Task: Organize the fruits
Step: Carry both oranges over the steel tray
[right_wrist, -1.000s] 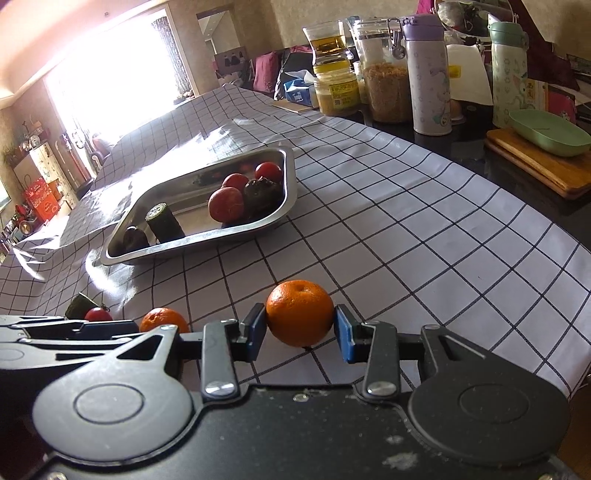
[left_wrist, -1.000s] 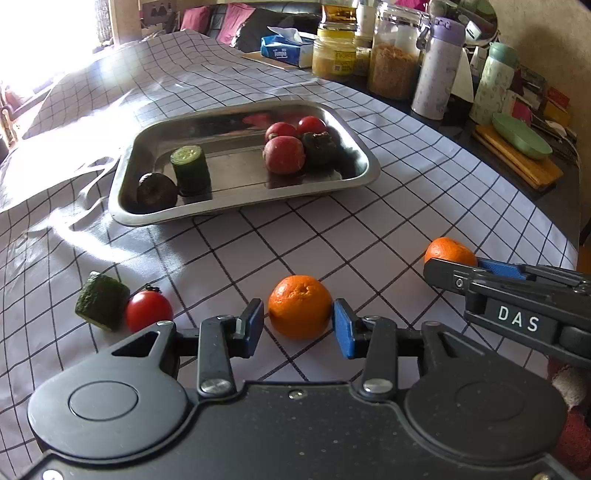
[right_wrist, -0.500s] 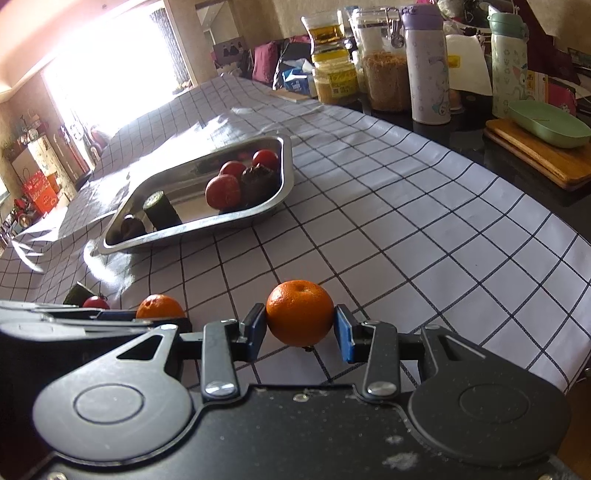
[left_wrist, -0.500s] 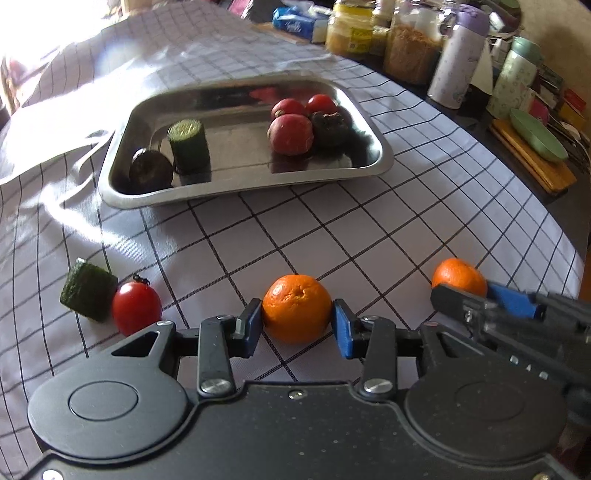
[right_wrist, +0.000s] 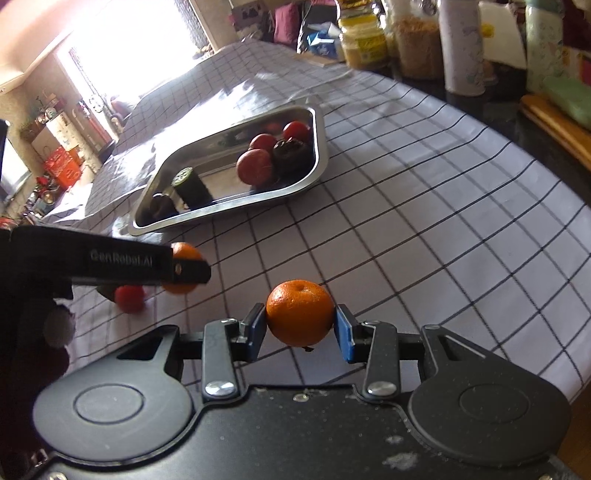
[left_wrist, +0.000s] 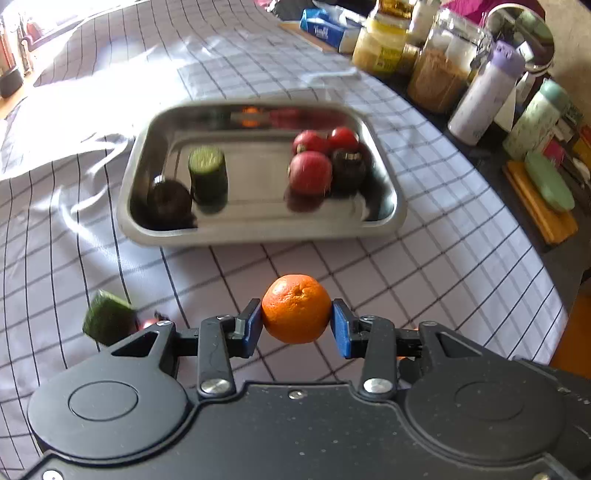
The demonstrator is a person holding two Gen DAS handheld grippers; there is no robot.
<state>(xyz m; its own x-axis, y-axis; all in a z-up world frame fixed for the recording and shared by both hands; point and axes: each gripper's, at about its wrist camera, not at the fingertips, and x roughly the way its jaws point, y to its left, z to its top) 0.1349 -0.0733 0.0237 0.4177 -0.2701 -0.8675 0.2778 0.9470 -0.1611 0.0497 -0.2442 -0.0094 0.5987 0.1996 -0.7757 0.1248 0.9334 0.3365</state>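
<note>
Lifted toward the steel tray [left_wrist: 258, 232], both tools stay clamped on oranges; a cucumber chunk [left_wrist: 107, 317] lies left.

Checked tablecloth [left_wrist: 424, 236] covers the table, white with a dark grid, rumpled at upper left. Upper right of the left wrist view: blue tissue pack [left_wrist: 325, 31], yellow-lidded jar [left_wrist: 378, 50], glass jar of brown grains [left_wrist: 439, 79], lilac-capped bottle [left_wrist: 484, 96], green patterned flask [left_wrist: 535, 118]. Right edge: green dish [left_wrist: 550, 181] on a wooden board [left_wrist: 543, 214]. Right wrist view, upper left: bright window [right_wrist: 147, 44], red crate [right_wrist: 61, 168], blurred clutter.
</note>
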